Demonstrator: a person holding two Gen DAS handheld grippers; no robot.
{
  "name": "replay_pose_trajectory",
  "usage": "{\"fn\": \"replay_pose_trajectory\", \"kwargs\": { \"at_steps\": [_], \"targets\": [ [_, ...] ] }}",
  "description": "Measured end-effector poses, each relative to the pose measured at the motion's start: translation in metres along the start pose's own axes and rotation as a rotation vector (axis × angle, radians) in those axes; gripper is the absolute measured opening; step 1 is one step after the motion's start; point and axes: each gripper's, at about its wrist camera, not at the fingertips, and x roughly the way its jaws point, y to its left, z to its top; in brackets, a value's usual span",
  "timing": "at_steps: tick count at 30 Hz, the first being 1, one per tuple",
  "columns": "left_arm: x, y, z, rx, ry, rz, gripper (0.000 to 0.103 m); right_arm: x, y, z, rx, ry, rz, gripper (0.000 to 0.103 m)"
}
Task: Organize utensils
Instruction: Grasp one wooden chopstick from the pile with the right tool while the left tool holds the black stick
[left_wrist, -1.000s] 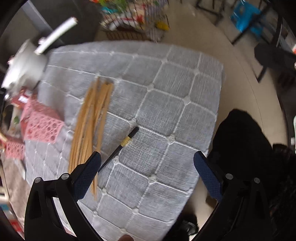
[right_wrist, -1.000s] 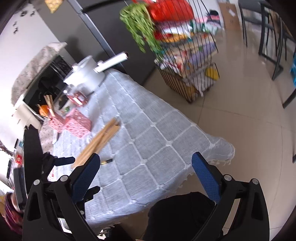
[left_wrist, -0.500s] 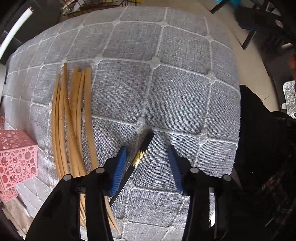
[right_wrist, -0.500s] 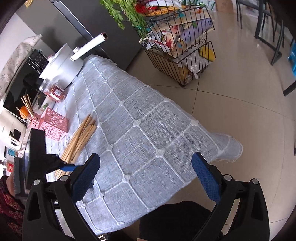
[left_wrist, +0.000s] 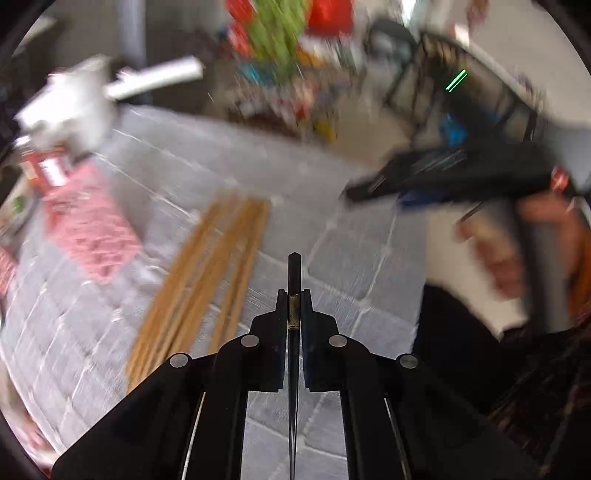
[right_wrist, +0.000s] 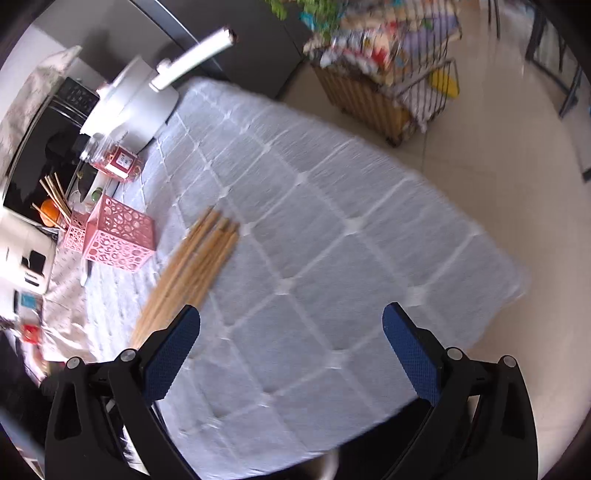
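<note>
One black chopstick (left_wrist: 294, 280) is pinched between the closed jaws of the left gripper (left_wrist: 294, 295), its tip pointing to twelve o'clock above the worktop (left_wrist: 343, 254). Those jaws have just been closing on it. At ten o'clock lie the bamboo chopsticks (left_wrist: 207, 273), beyond them the pink holder (left_wrist: 92, 229). Held near one end, the thin stick could pivot or slip. The right gripper (right_wrist: 291, 354) hangs wide open, empty.

Both wrist views look steeply down, sharing the grey tablecloth (left_wrist: 354, 258) (right_wrist: 314, 258).
</note>
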Motion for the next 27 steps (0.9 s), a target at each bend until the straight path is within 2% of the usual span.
{"fn": "replay_pose_trajectory", "kwargs": {
  "at_steps": [3,5,7,10,13,16,22,25,27],
  "targets": [
    [-0.049,0.001,-0.018,-0.081,-0.163,-0.022,0.006,0.032,0.024,0.007,0.041,0.117,0.005,0.078],
    [-0.075,0.0,-0.032,-0.124,-0.27,-0.046,0.006,0.051,0.039,0.011,0.065,0.168,-0.011,0.058],
    [-0.092,0.0,-0.036,-0.128,-0.334,-0.027,0.006,0.069,0.051,0.016,0.085,0.206,-0.042,0.045],
    [-0.13,-0.004,-0.046,-0.115,-0.423,-0.046,0.006,0.082,0.065,0.022,0.106,0.19,-0.101,0.042],
    [-0.151,-0.005,-0.053,-0.11,-0.49,-0.058,0.006,0.087,0.074,0.026,0.118,0.168,-0.133,0.038],
    [-0.162,-0.004,-0.056,-0.116,-0.529,-0.052,0.006,0.093,0.076,0.028,0.134,0.172,-0.162,0.034],
    [-0.192,0.005,-0.08,-0.156,-0.586,-0.029,0.006,0.1,0.085,0.035,0.156,0.148,-0.189,0.034],
    [-0.199,0.007,-0.083,-0.175,-0.605,-0.013,0.007,0.1,0.089,0.032,0.123,0.126,-0.236,0.022],
    [-0.2,0.007,-0.084,-0.191,-0.615,0.004,0.007,0.098,0.084,0.027,0.111,0.103,-0.213,0.016]
  ]
}}
